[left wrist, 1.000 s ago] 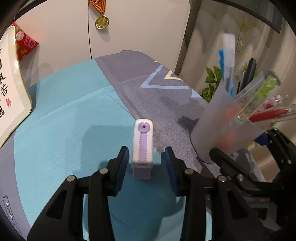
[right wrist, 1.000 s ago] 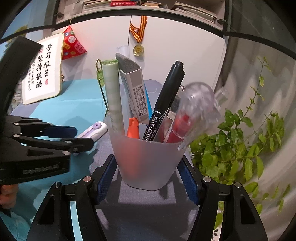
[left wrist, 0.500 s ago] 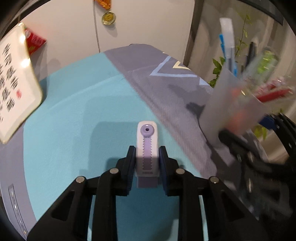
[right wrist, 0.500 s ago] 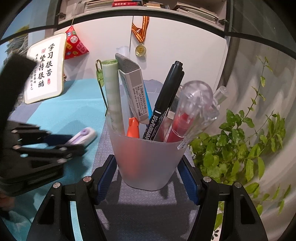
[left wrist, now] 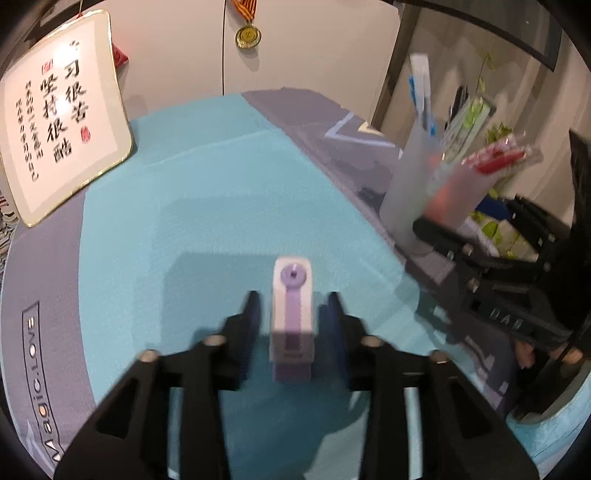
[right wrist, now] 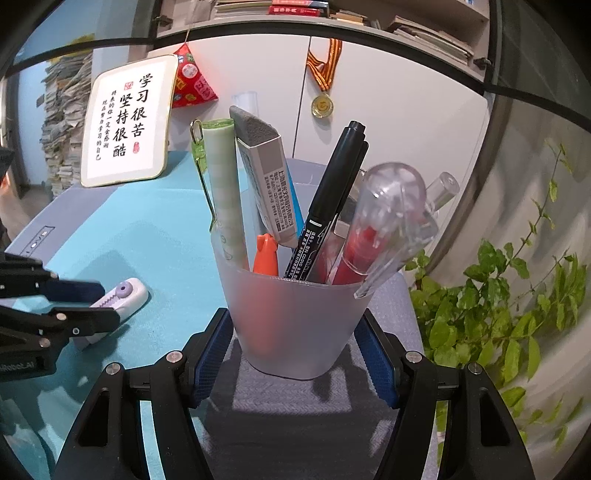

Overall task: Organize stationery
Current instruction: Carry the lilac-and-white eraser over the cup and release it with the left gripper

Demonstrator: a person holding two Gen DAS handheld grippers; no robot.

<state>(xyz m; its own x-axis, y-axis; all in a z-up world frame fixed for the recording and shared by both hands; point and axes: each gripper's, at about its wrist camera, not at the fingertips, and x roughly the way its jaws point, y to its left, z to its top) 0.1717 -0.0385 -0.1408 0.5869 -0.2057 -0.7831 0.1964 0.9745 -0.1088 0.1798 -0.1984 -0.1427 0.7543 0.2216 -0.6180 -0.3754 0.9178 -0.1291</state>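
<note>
A white and purple utility knife [left wrist: 292, 314] lies on the teal mat between the fingers of my left gripper [left wrist: 293, 314]. The jaws stand apart with a small gap on each side of it. It also shows in the right wrist view [right wrist: 118, 299], with my left gripper [right wrist: 83, 301] around it. A frosted pen cup [right wrist: 295, 325] full of pens, a marker, an eraser and correction tape stands on the grey mat. My right gripper [right wrist: 295, 347] is shut on the cup's base. The cup also shows in the left wrist view [left wrist: 428, 195].
A framed calligraphy plaque [left wrist: 62, 125] leans at the back left. A medal [left wrist: 248, 35] hangs on the white wall. A green plant [right wrist: 498, 314] stands right of the cup past the table edge. The teal mat [left wrist: 207, 192] lies under the knife.
My left gripper closed on the knife half a second ago and now its jaws stand wider apart again. The left wrist view has shifted back. The right gripper and cup have stayed put.
</note>
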